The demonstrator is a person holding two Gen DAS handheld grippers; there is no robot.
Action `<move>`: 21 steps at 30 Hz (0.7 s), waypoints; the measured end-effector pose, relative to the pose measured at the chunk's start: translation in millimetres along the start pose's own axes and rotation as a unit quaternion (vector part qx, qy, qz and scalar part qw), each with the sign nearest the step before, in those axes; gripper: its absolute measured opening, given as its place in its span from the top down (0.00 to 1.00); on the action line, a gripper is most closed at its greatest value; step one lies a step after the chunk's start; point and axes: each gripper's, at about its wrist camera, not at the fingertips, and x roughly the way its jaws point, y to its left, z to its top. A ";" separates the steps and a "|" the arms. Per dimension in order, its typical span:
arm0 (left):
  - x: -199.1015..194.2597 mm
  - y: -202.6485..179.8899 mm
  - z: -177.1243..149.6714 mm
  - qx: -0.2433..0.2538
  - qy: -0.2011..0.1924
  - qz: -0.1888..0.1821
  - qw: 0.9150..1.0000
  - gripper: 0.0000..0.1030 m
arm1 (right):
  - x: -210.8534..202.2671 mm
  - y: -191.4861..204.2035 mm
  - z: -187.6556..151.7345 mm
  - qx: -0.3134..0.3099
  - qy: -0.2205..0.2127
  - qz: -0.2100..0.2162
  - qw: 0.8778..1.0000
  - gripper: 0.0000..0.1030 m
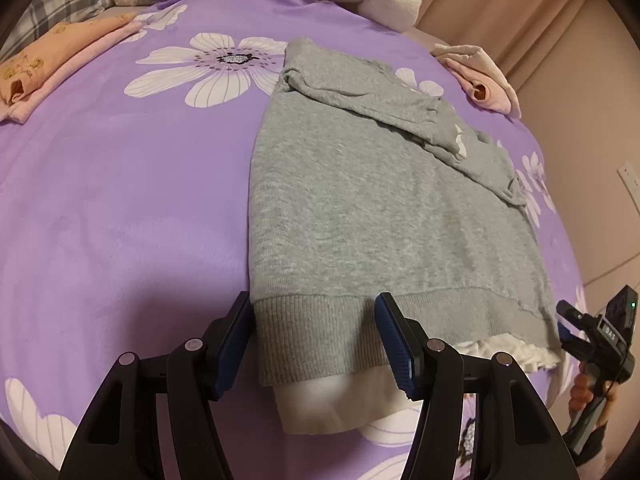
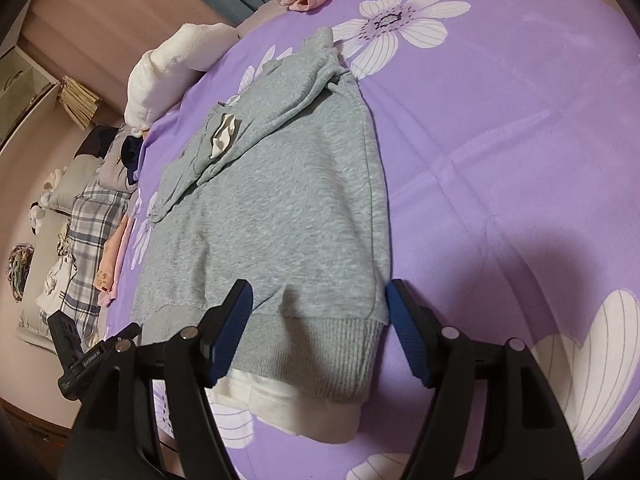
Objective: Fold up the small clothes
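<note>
Blue-padded left tongs (image 1: 314,344) spread wide, gripping nothing, straddling near-left corner of ribbed hem (image 1: 320,336). Right tongs (image 2: 318,330) likewise spread and empty, straddling near-right corner of same hem; also glimpsed at far right of left wrist view. Pads appear level with or just above fabric; contact with cloth not resolvable.

Grey sweatshirt (image 1: 360,200) flat on purple floral bedspread (image 1: 120,200), hem nearest both tongs, long axis running straight away toward neckline. Sleeve (image 1: 368,92) already crossed over upper body. White under-layer (image 1: 320,404) protruding below hem.

Both tongs about equally near, one per hem corner. Judgement: next move probably pinches both corners and carries hem away along long axis toward shoulders.

Pink folded clothes (image 1: 52,68) well apart at far left; another pink folded piece (image 1: 480,80) far right.
</note>
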 end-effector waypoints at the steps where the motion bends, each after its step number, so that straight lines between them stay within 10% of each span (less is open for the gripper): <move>1: 0.0 0.3 -0.3 0.000 0.000 0.000 1.000 0.42 | -0.2 -0.3 0.1 0.000 0.000 0.001 1.000 0.32; 21: 9.3 11.1 12.7 -0.026 0.008 -0.068 0.997 0.42 | 10.4 -2.0 4.1 -0.015 0.023 0.033 0.999 0.30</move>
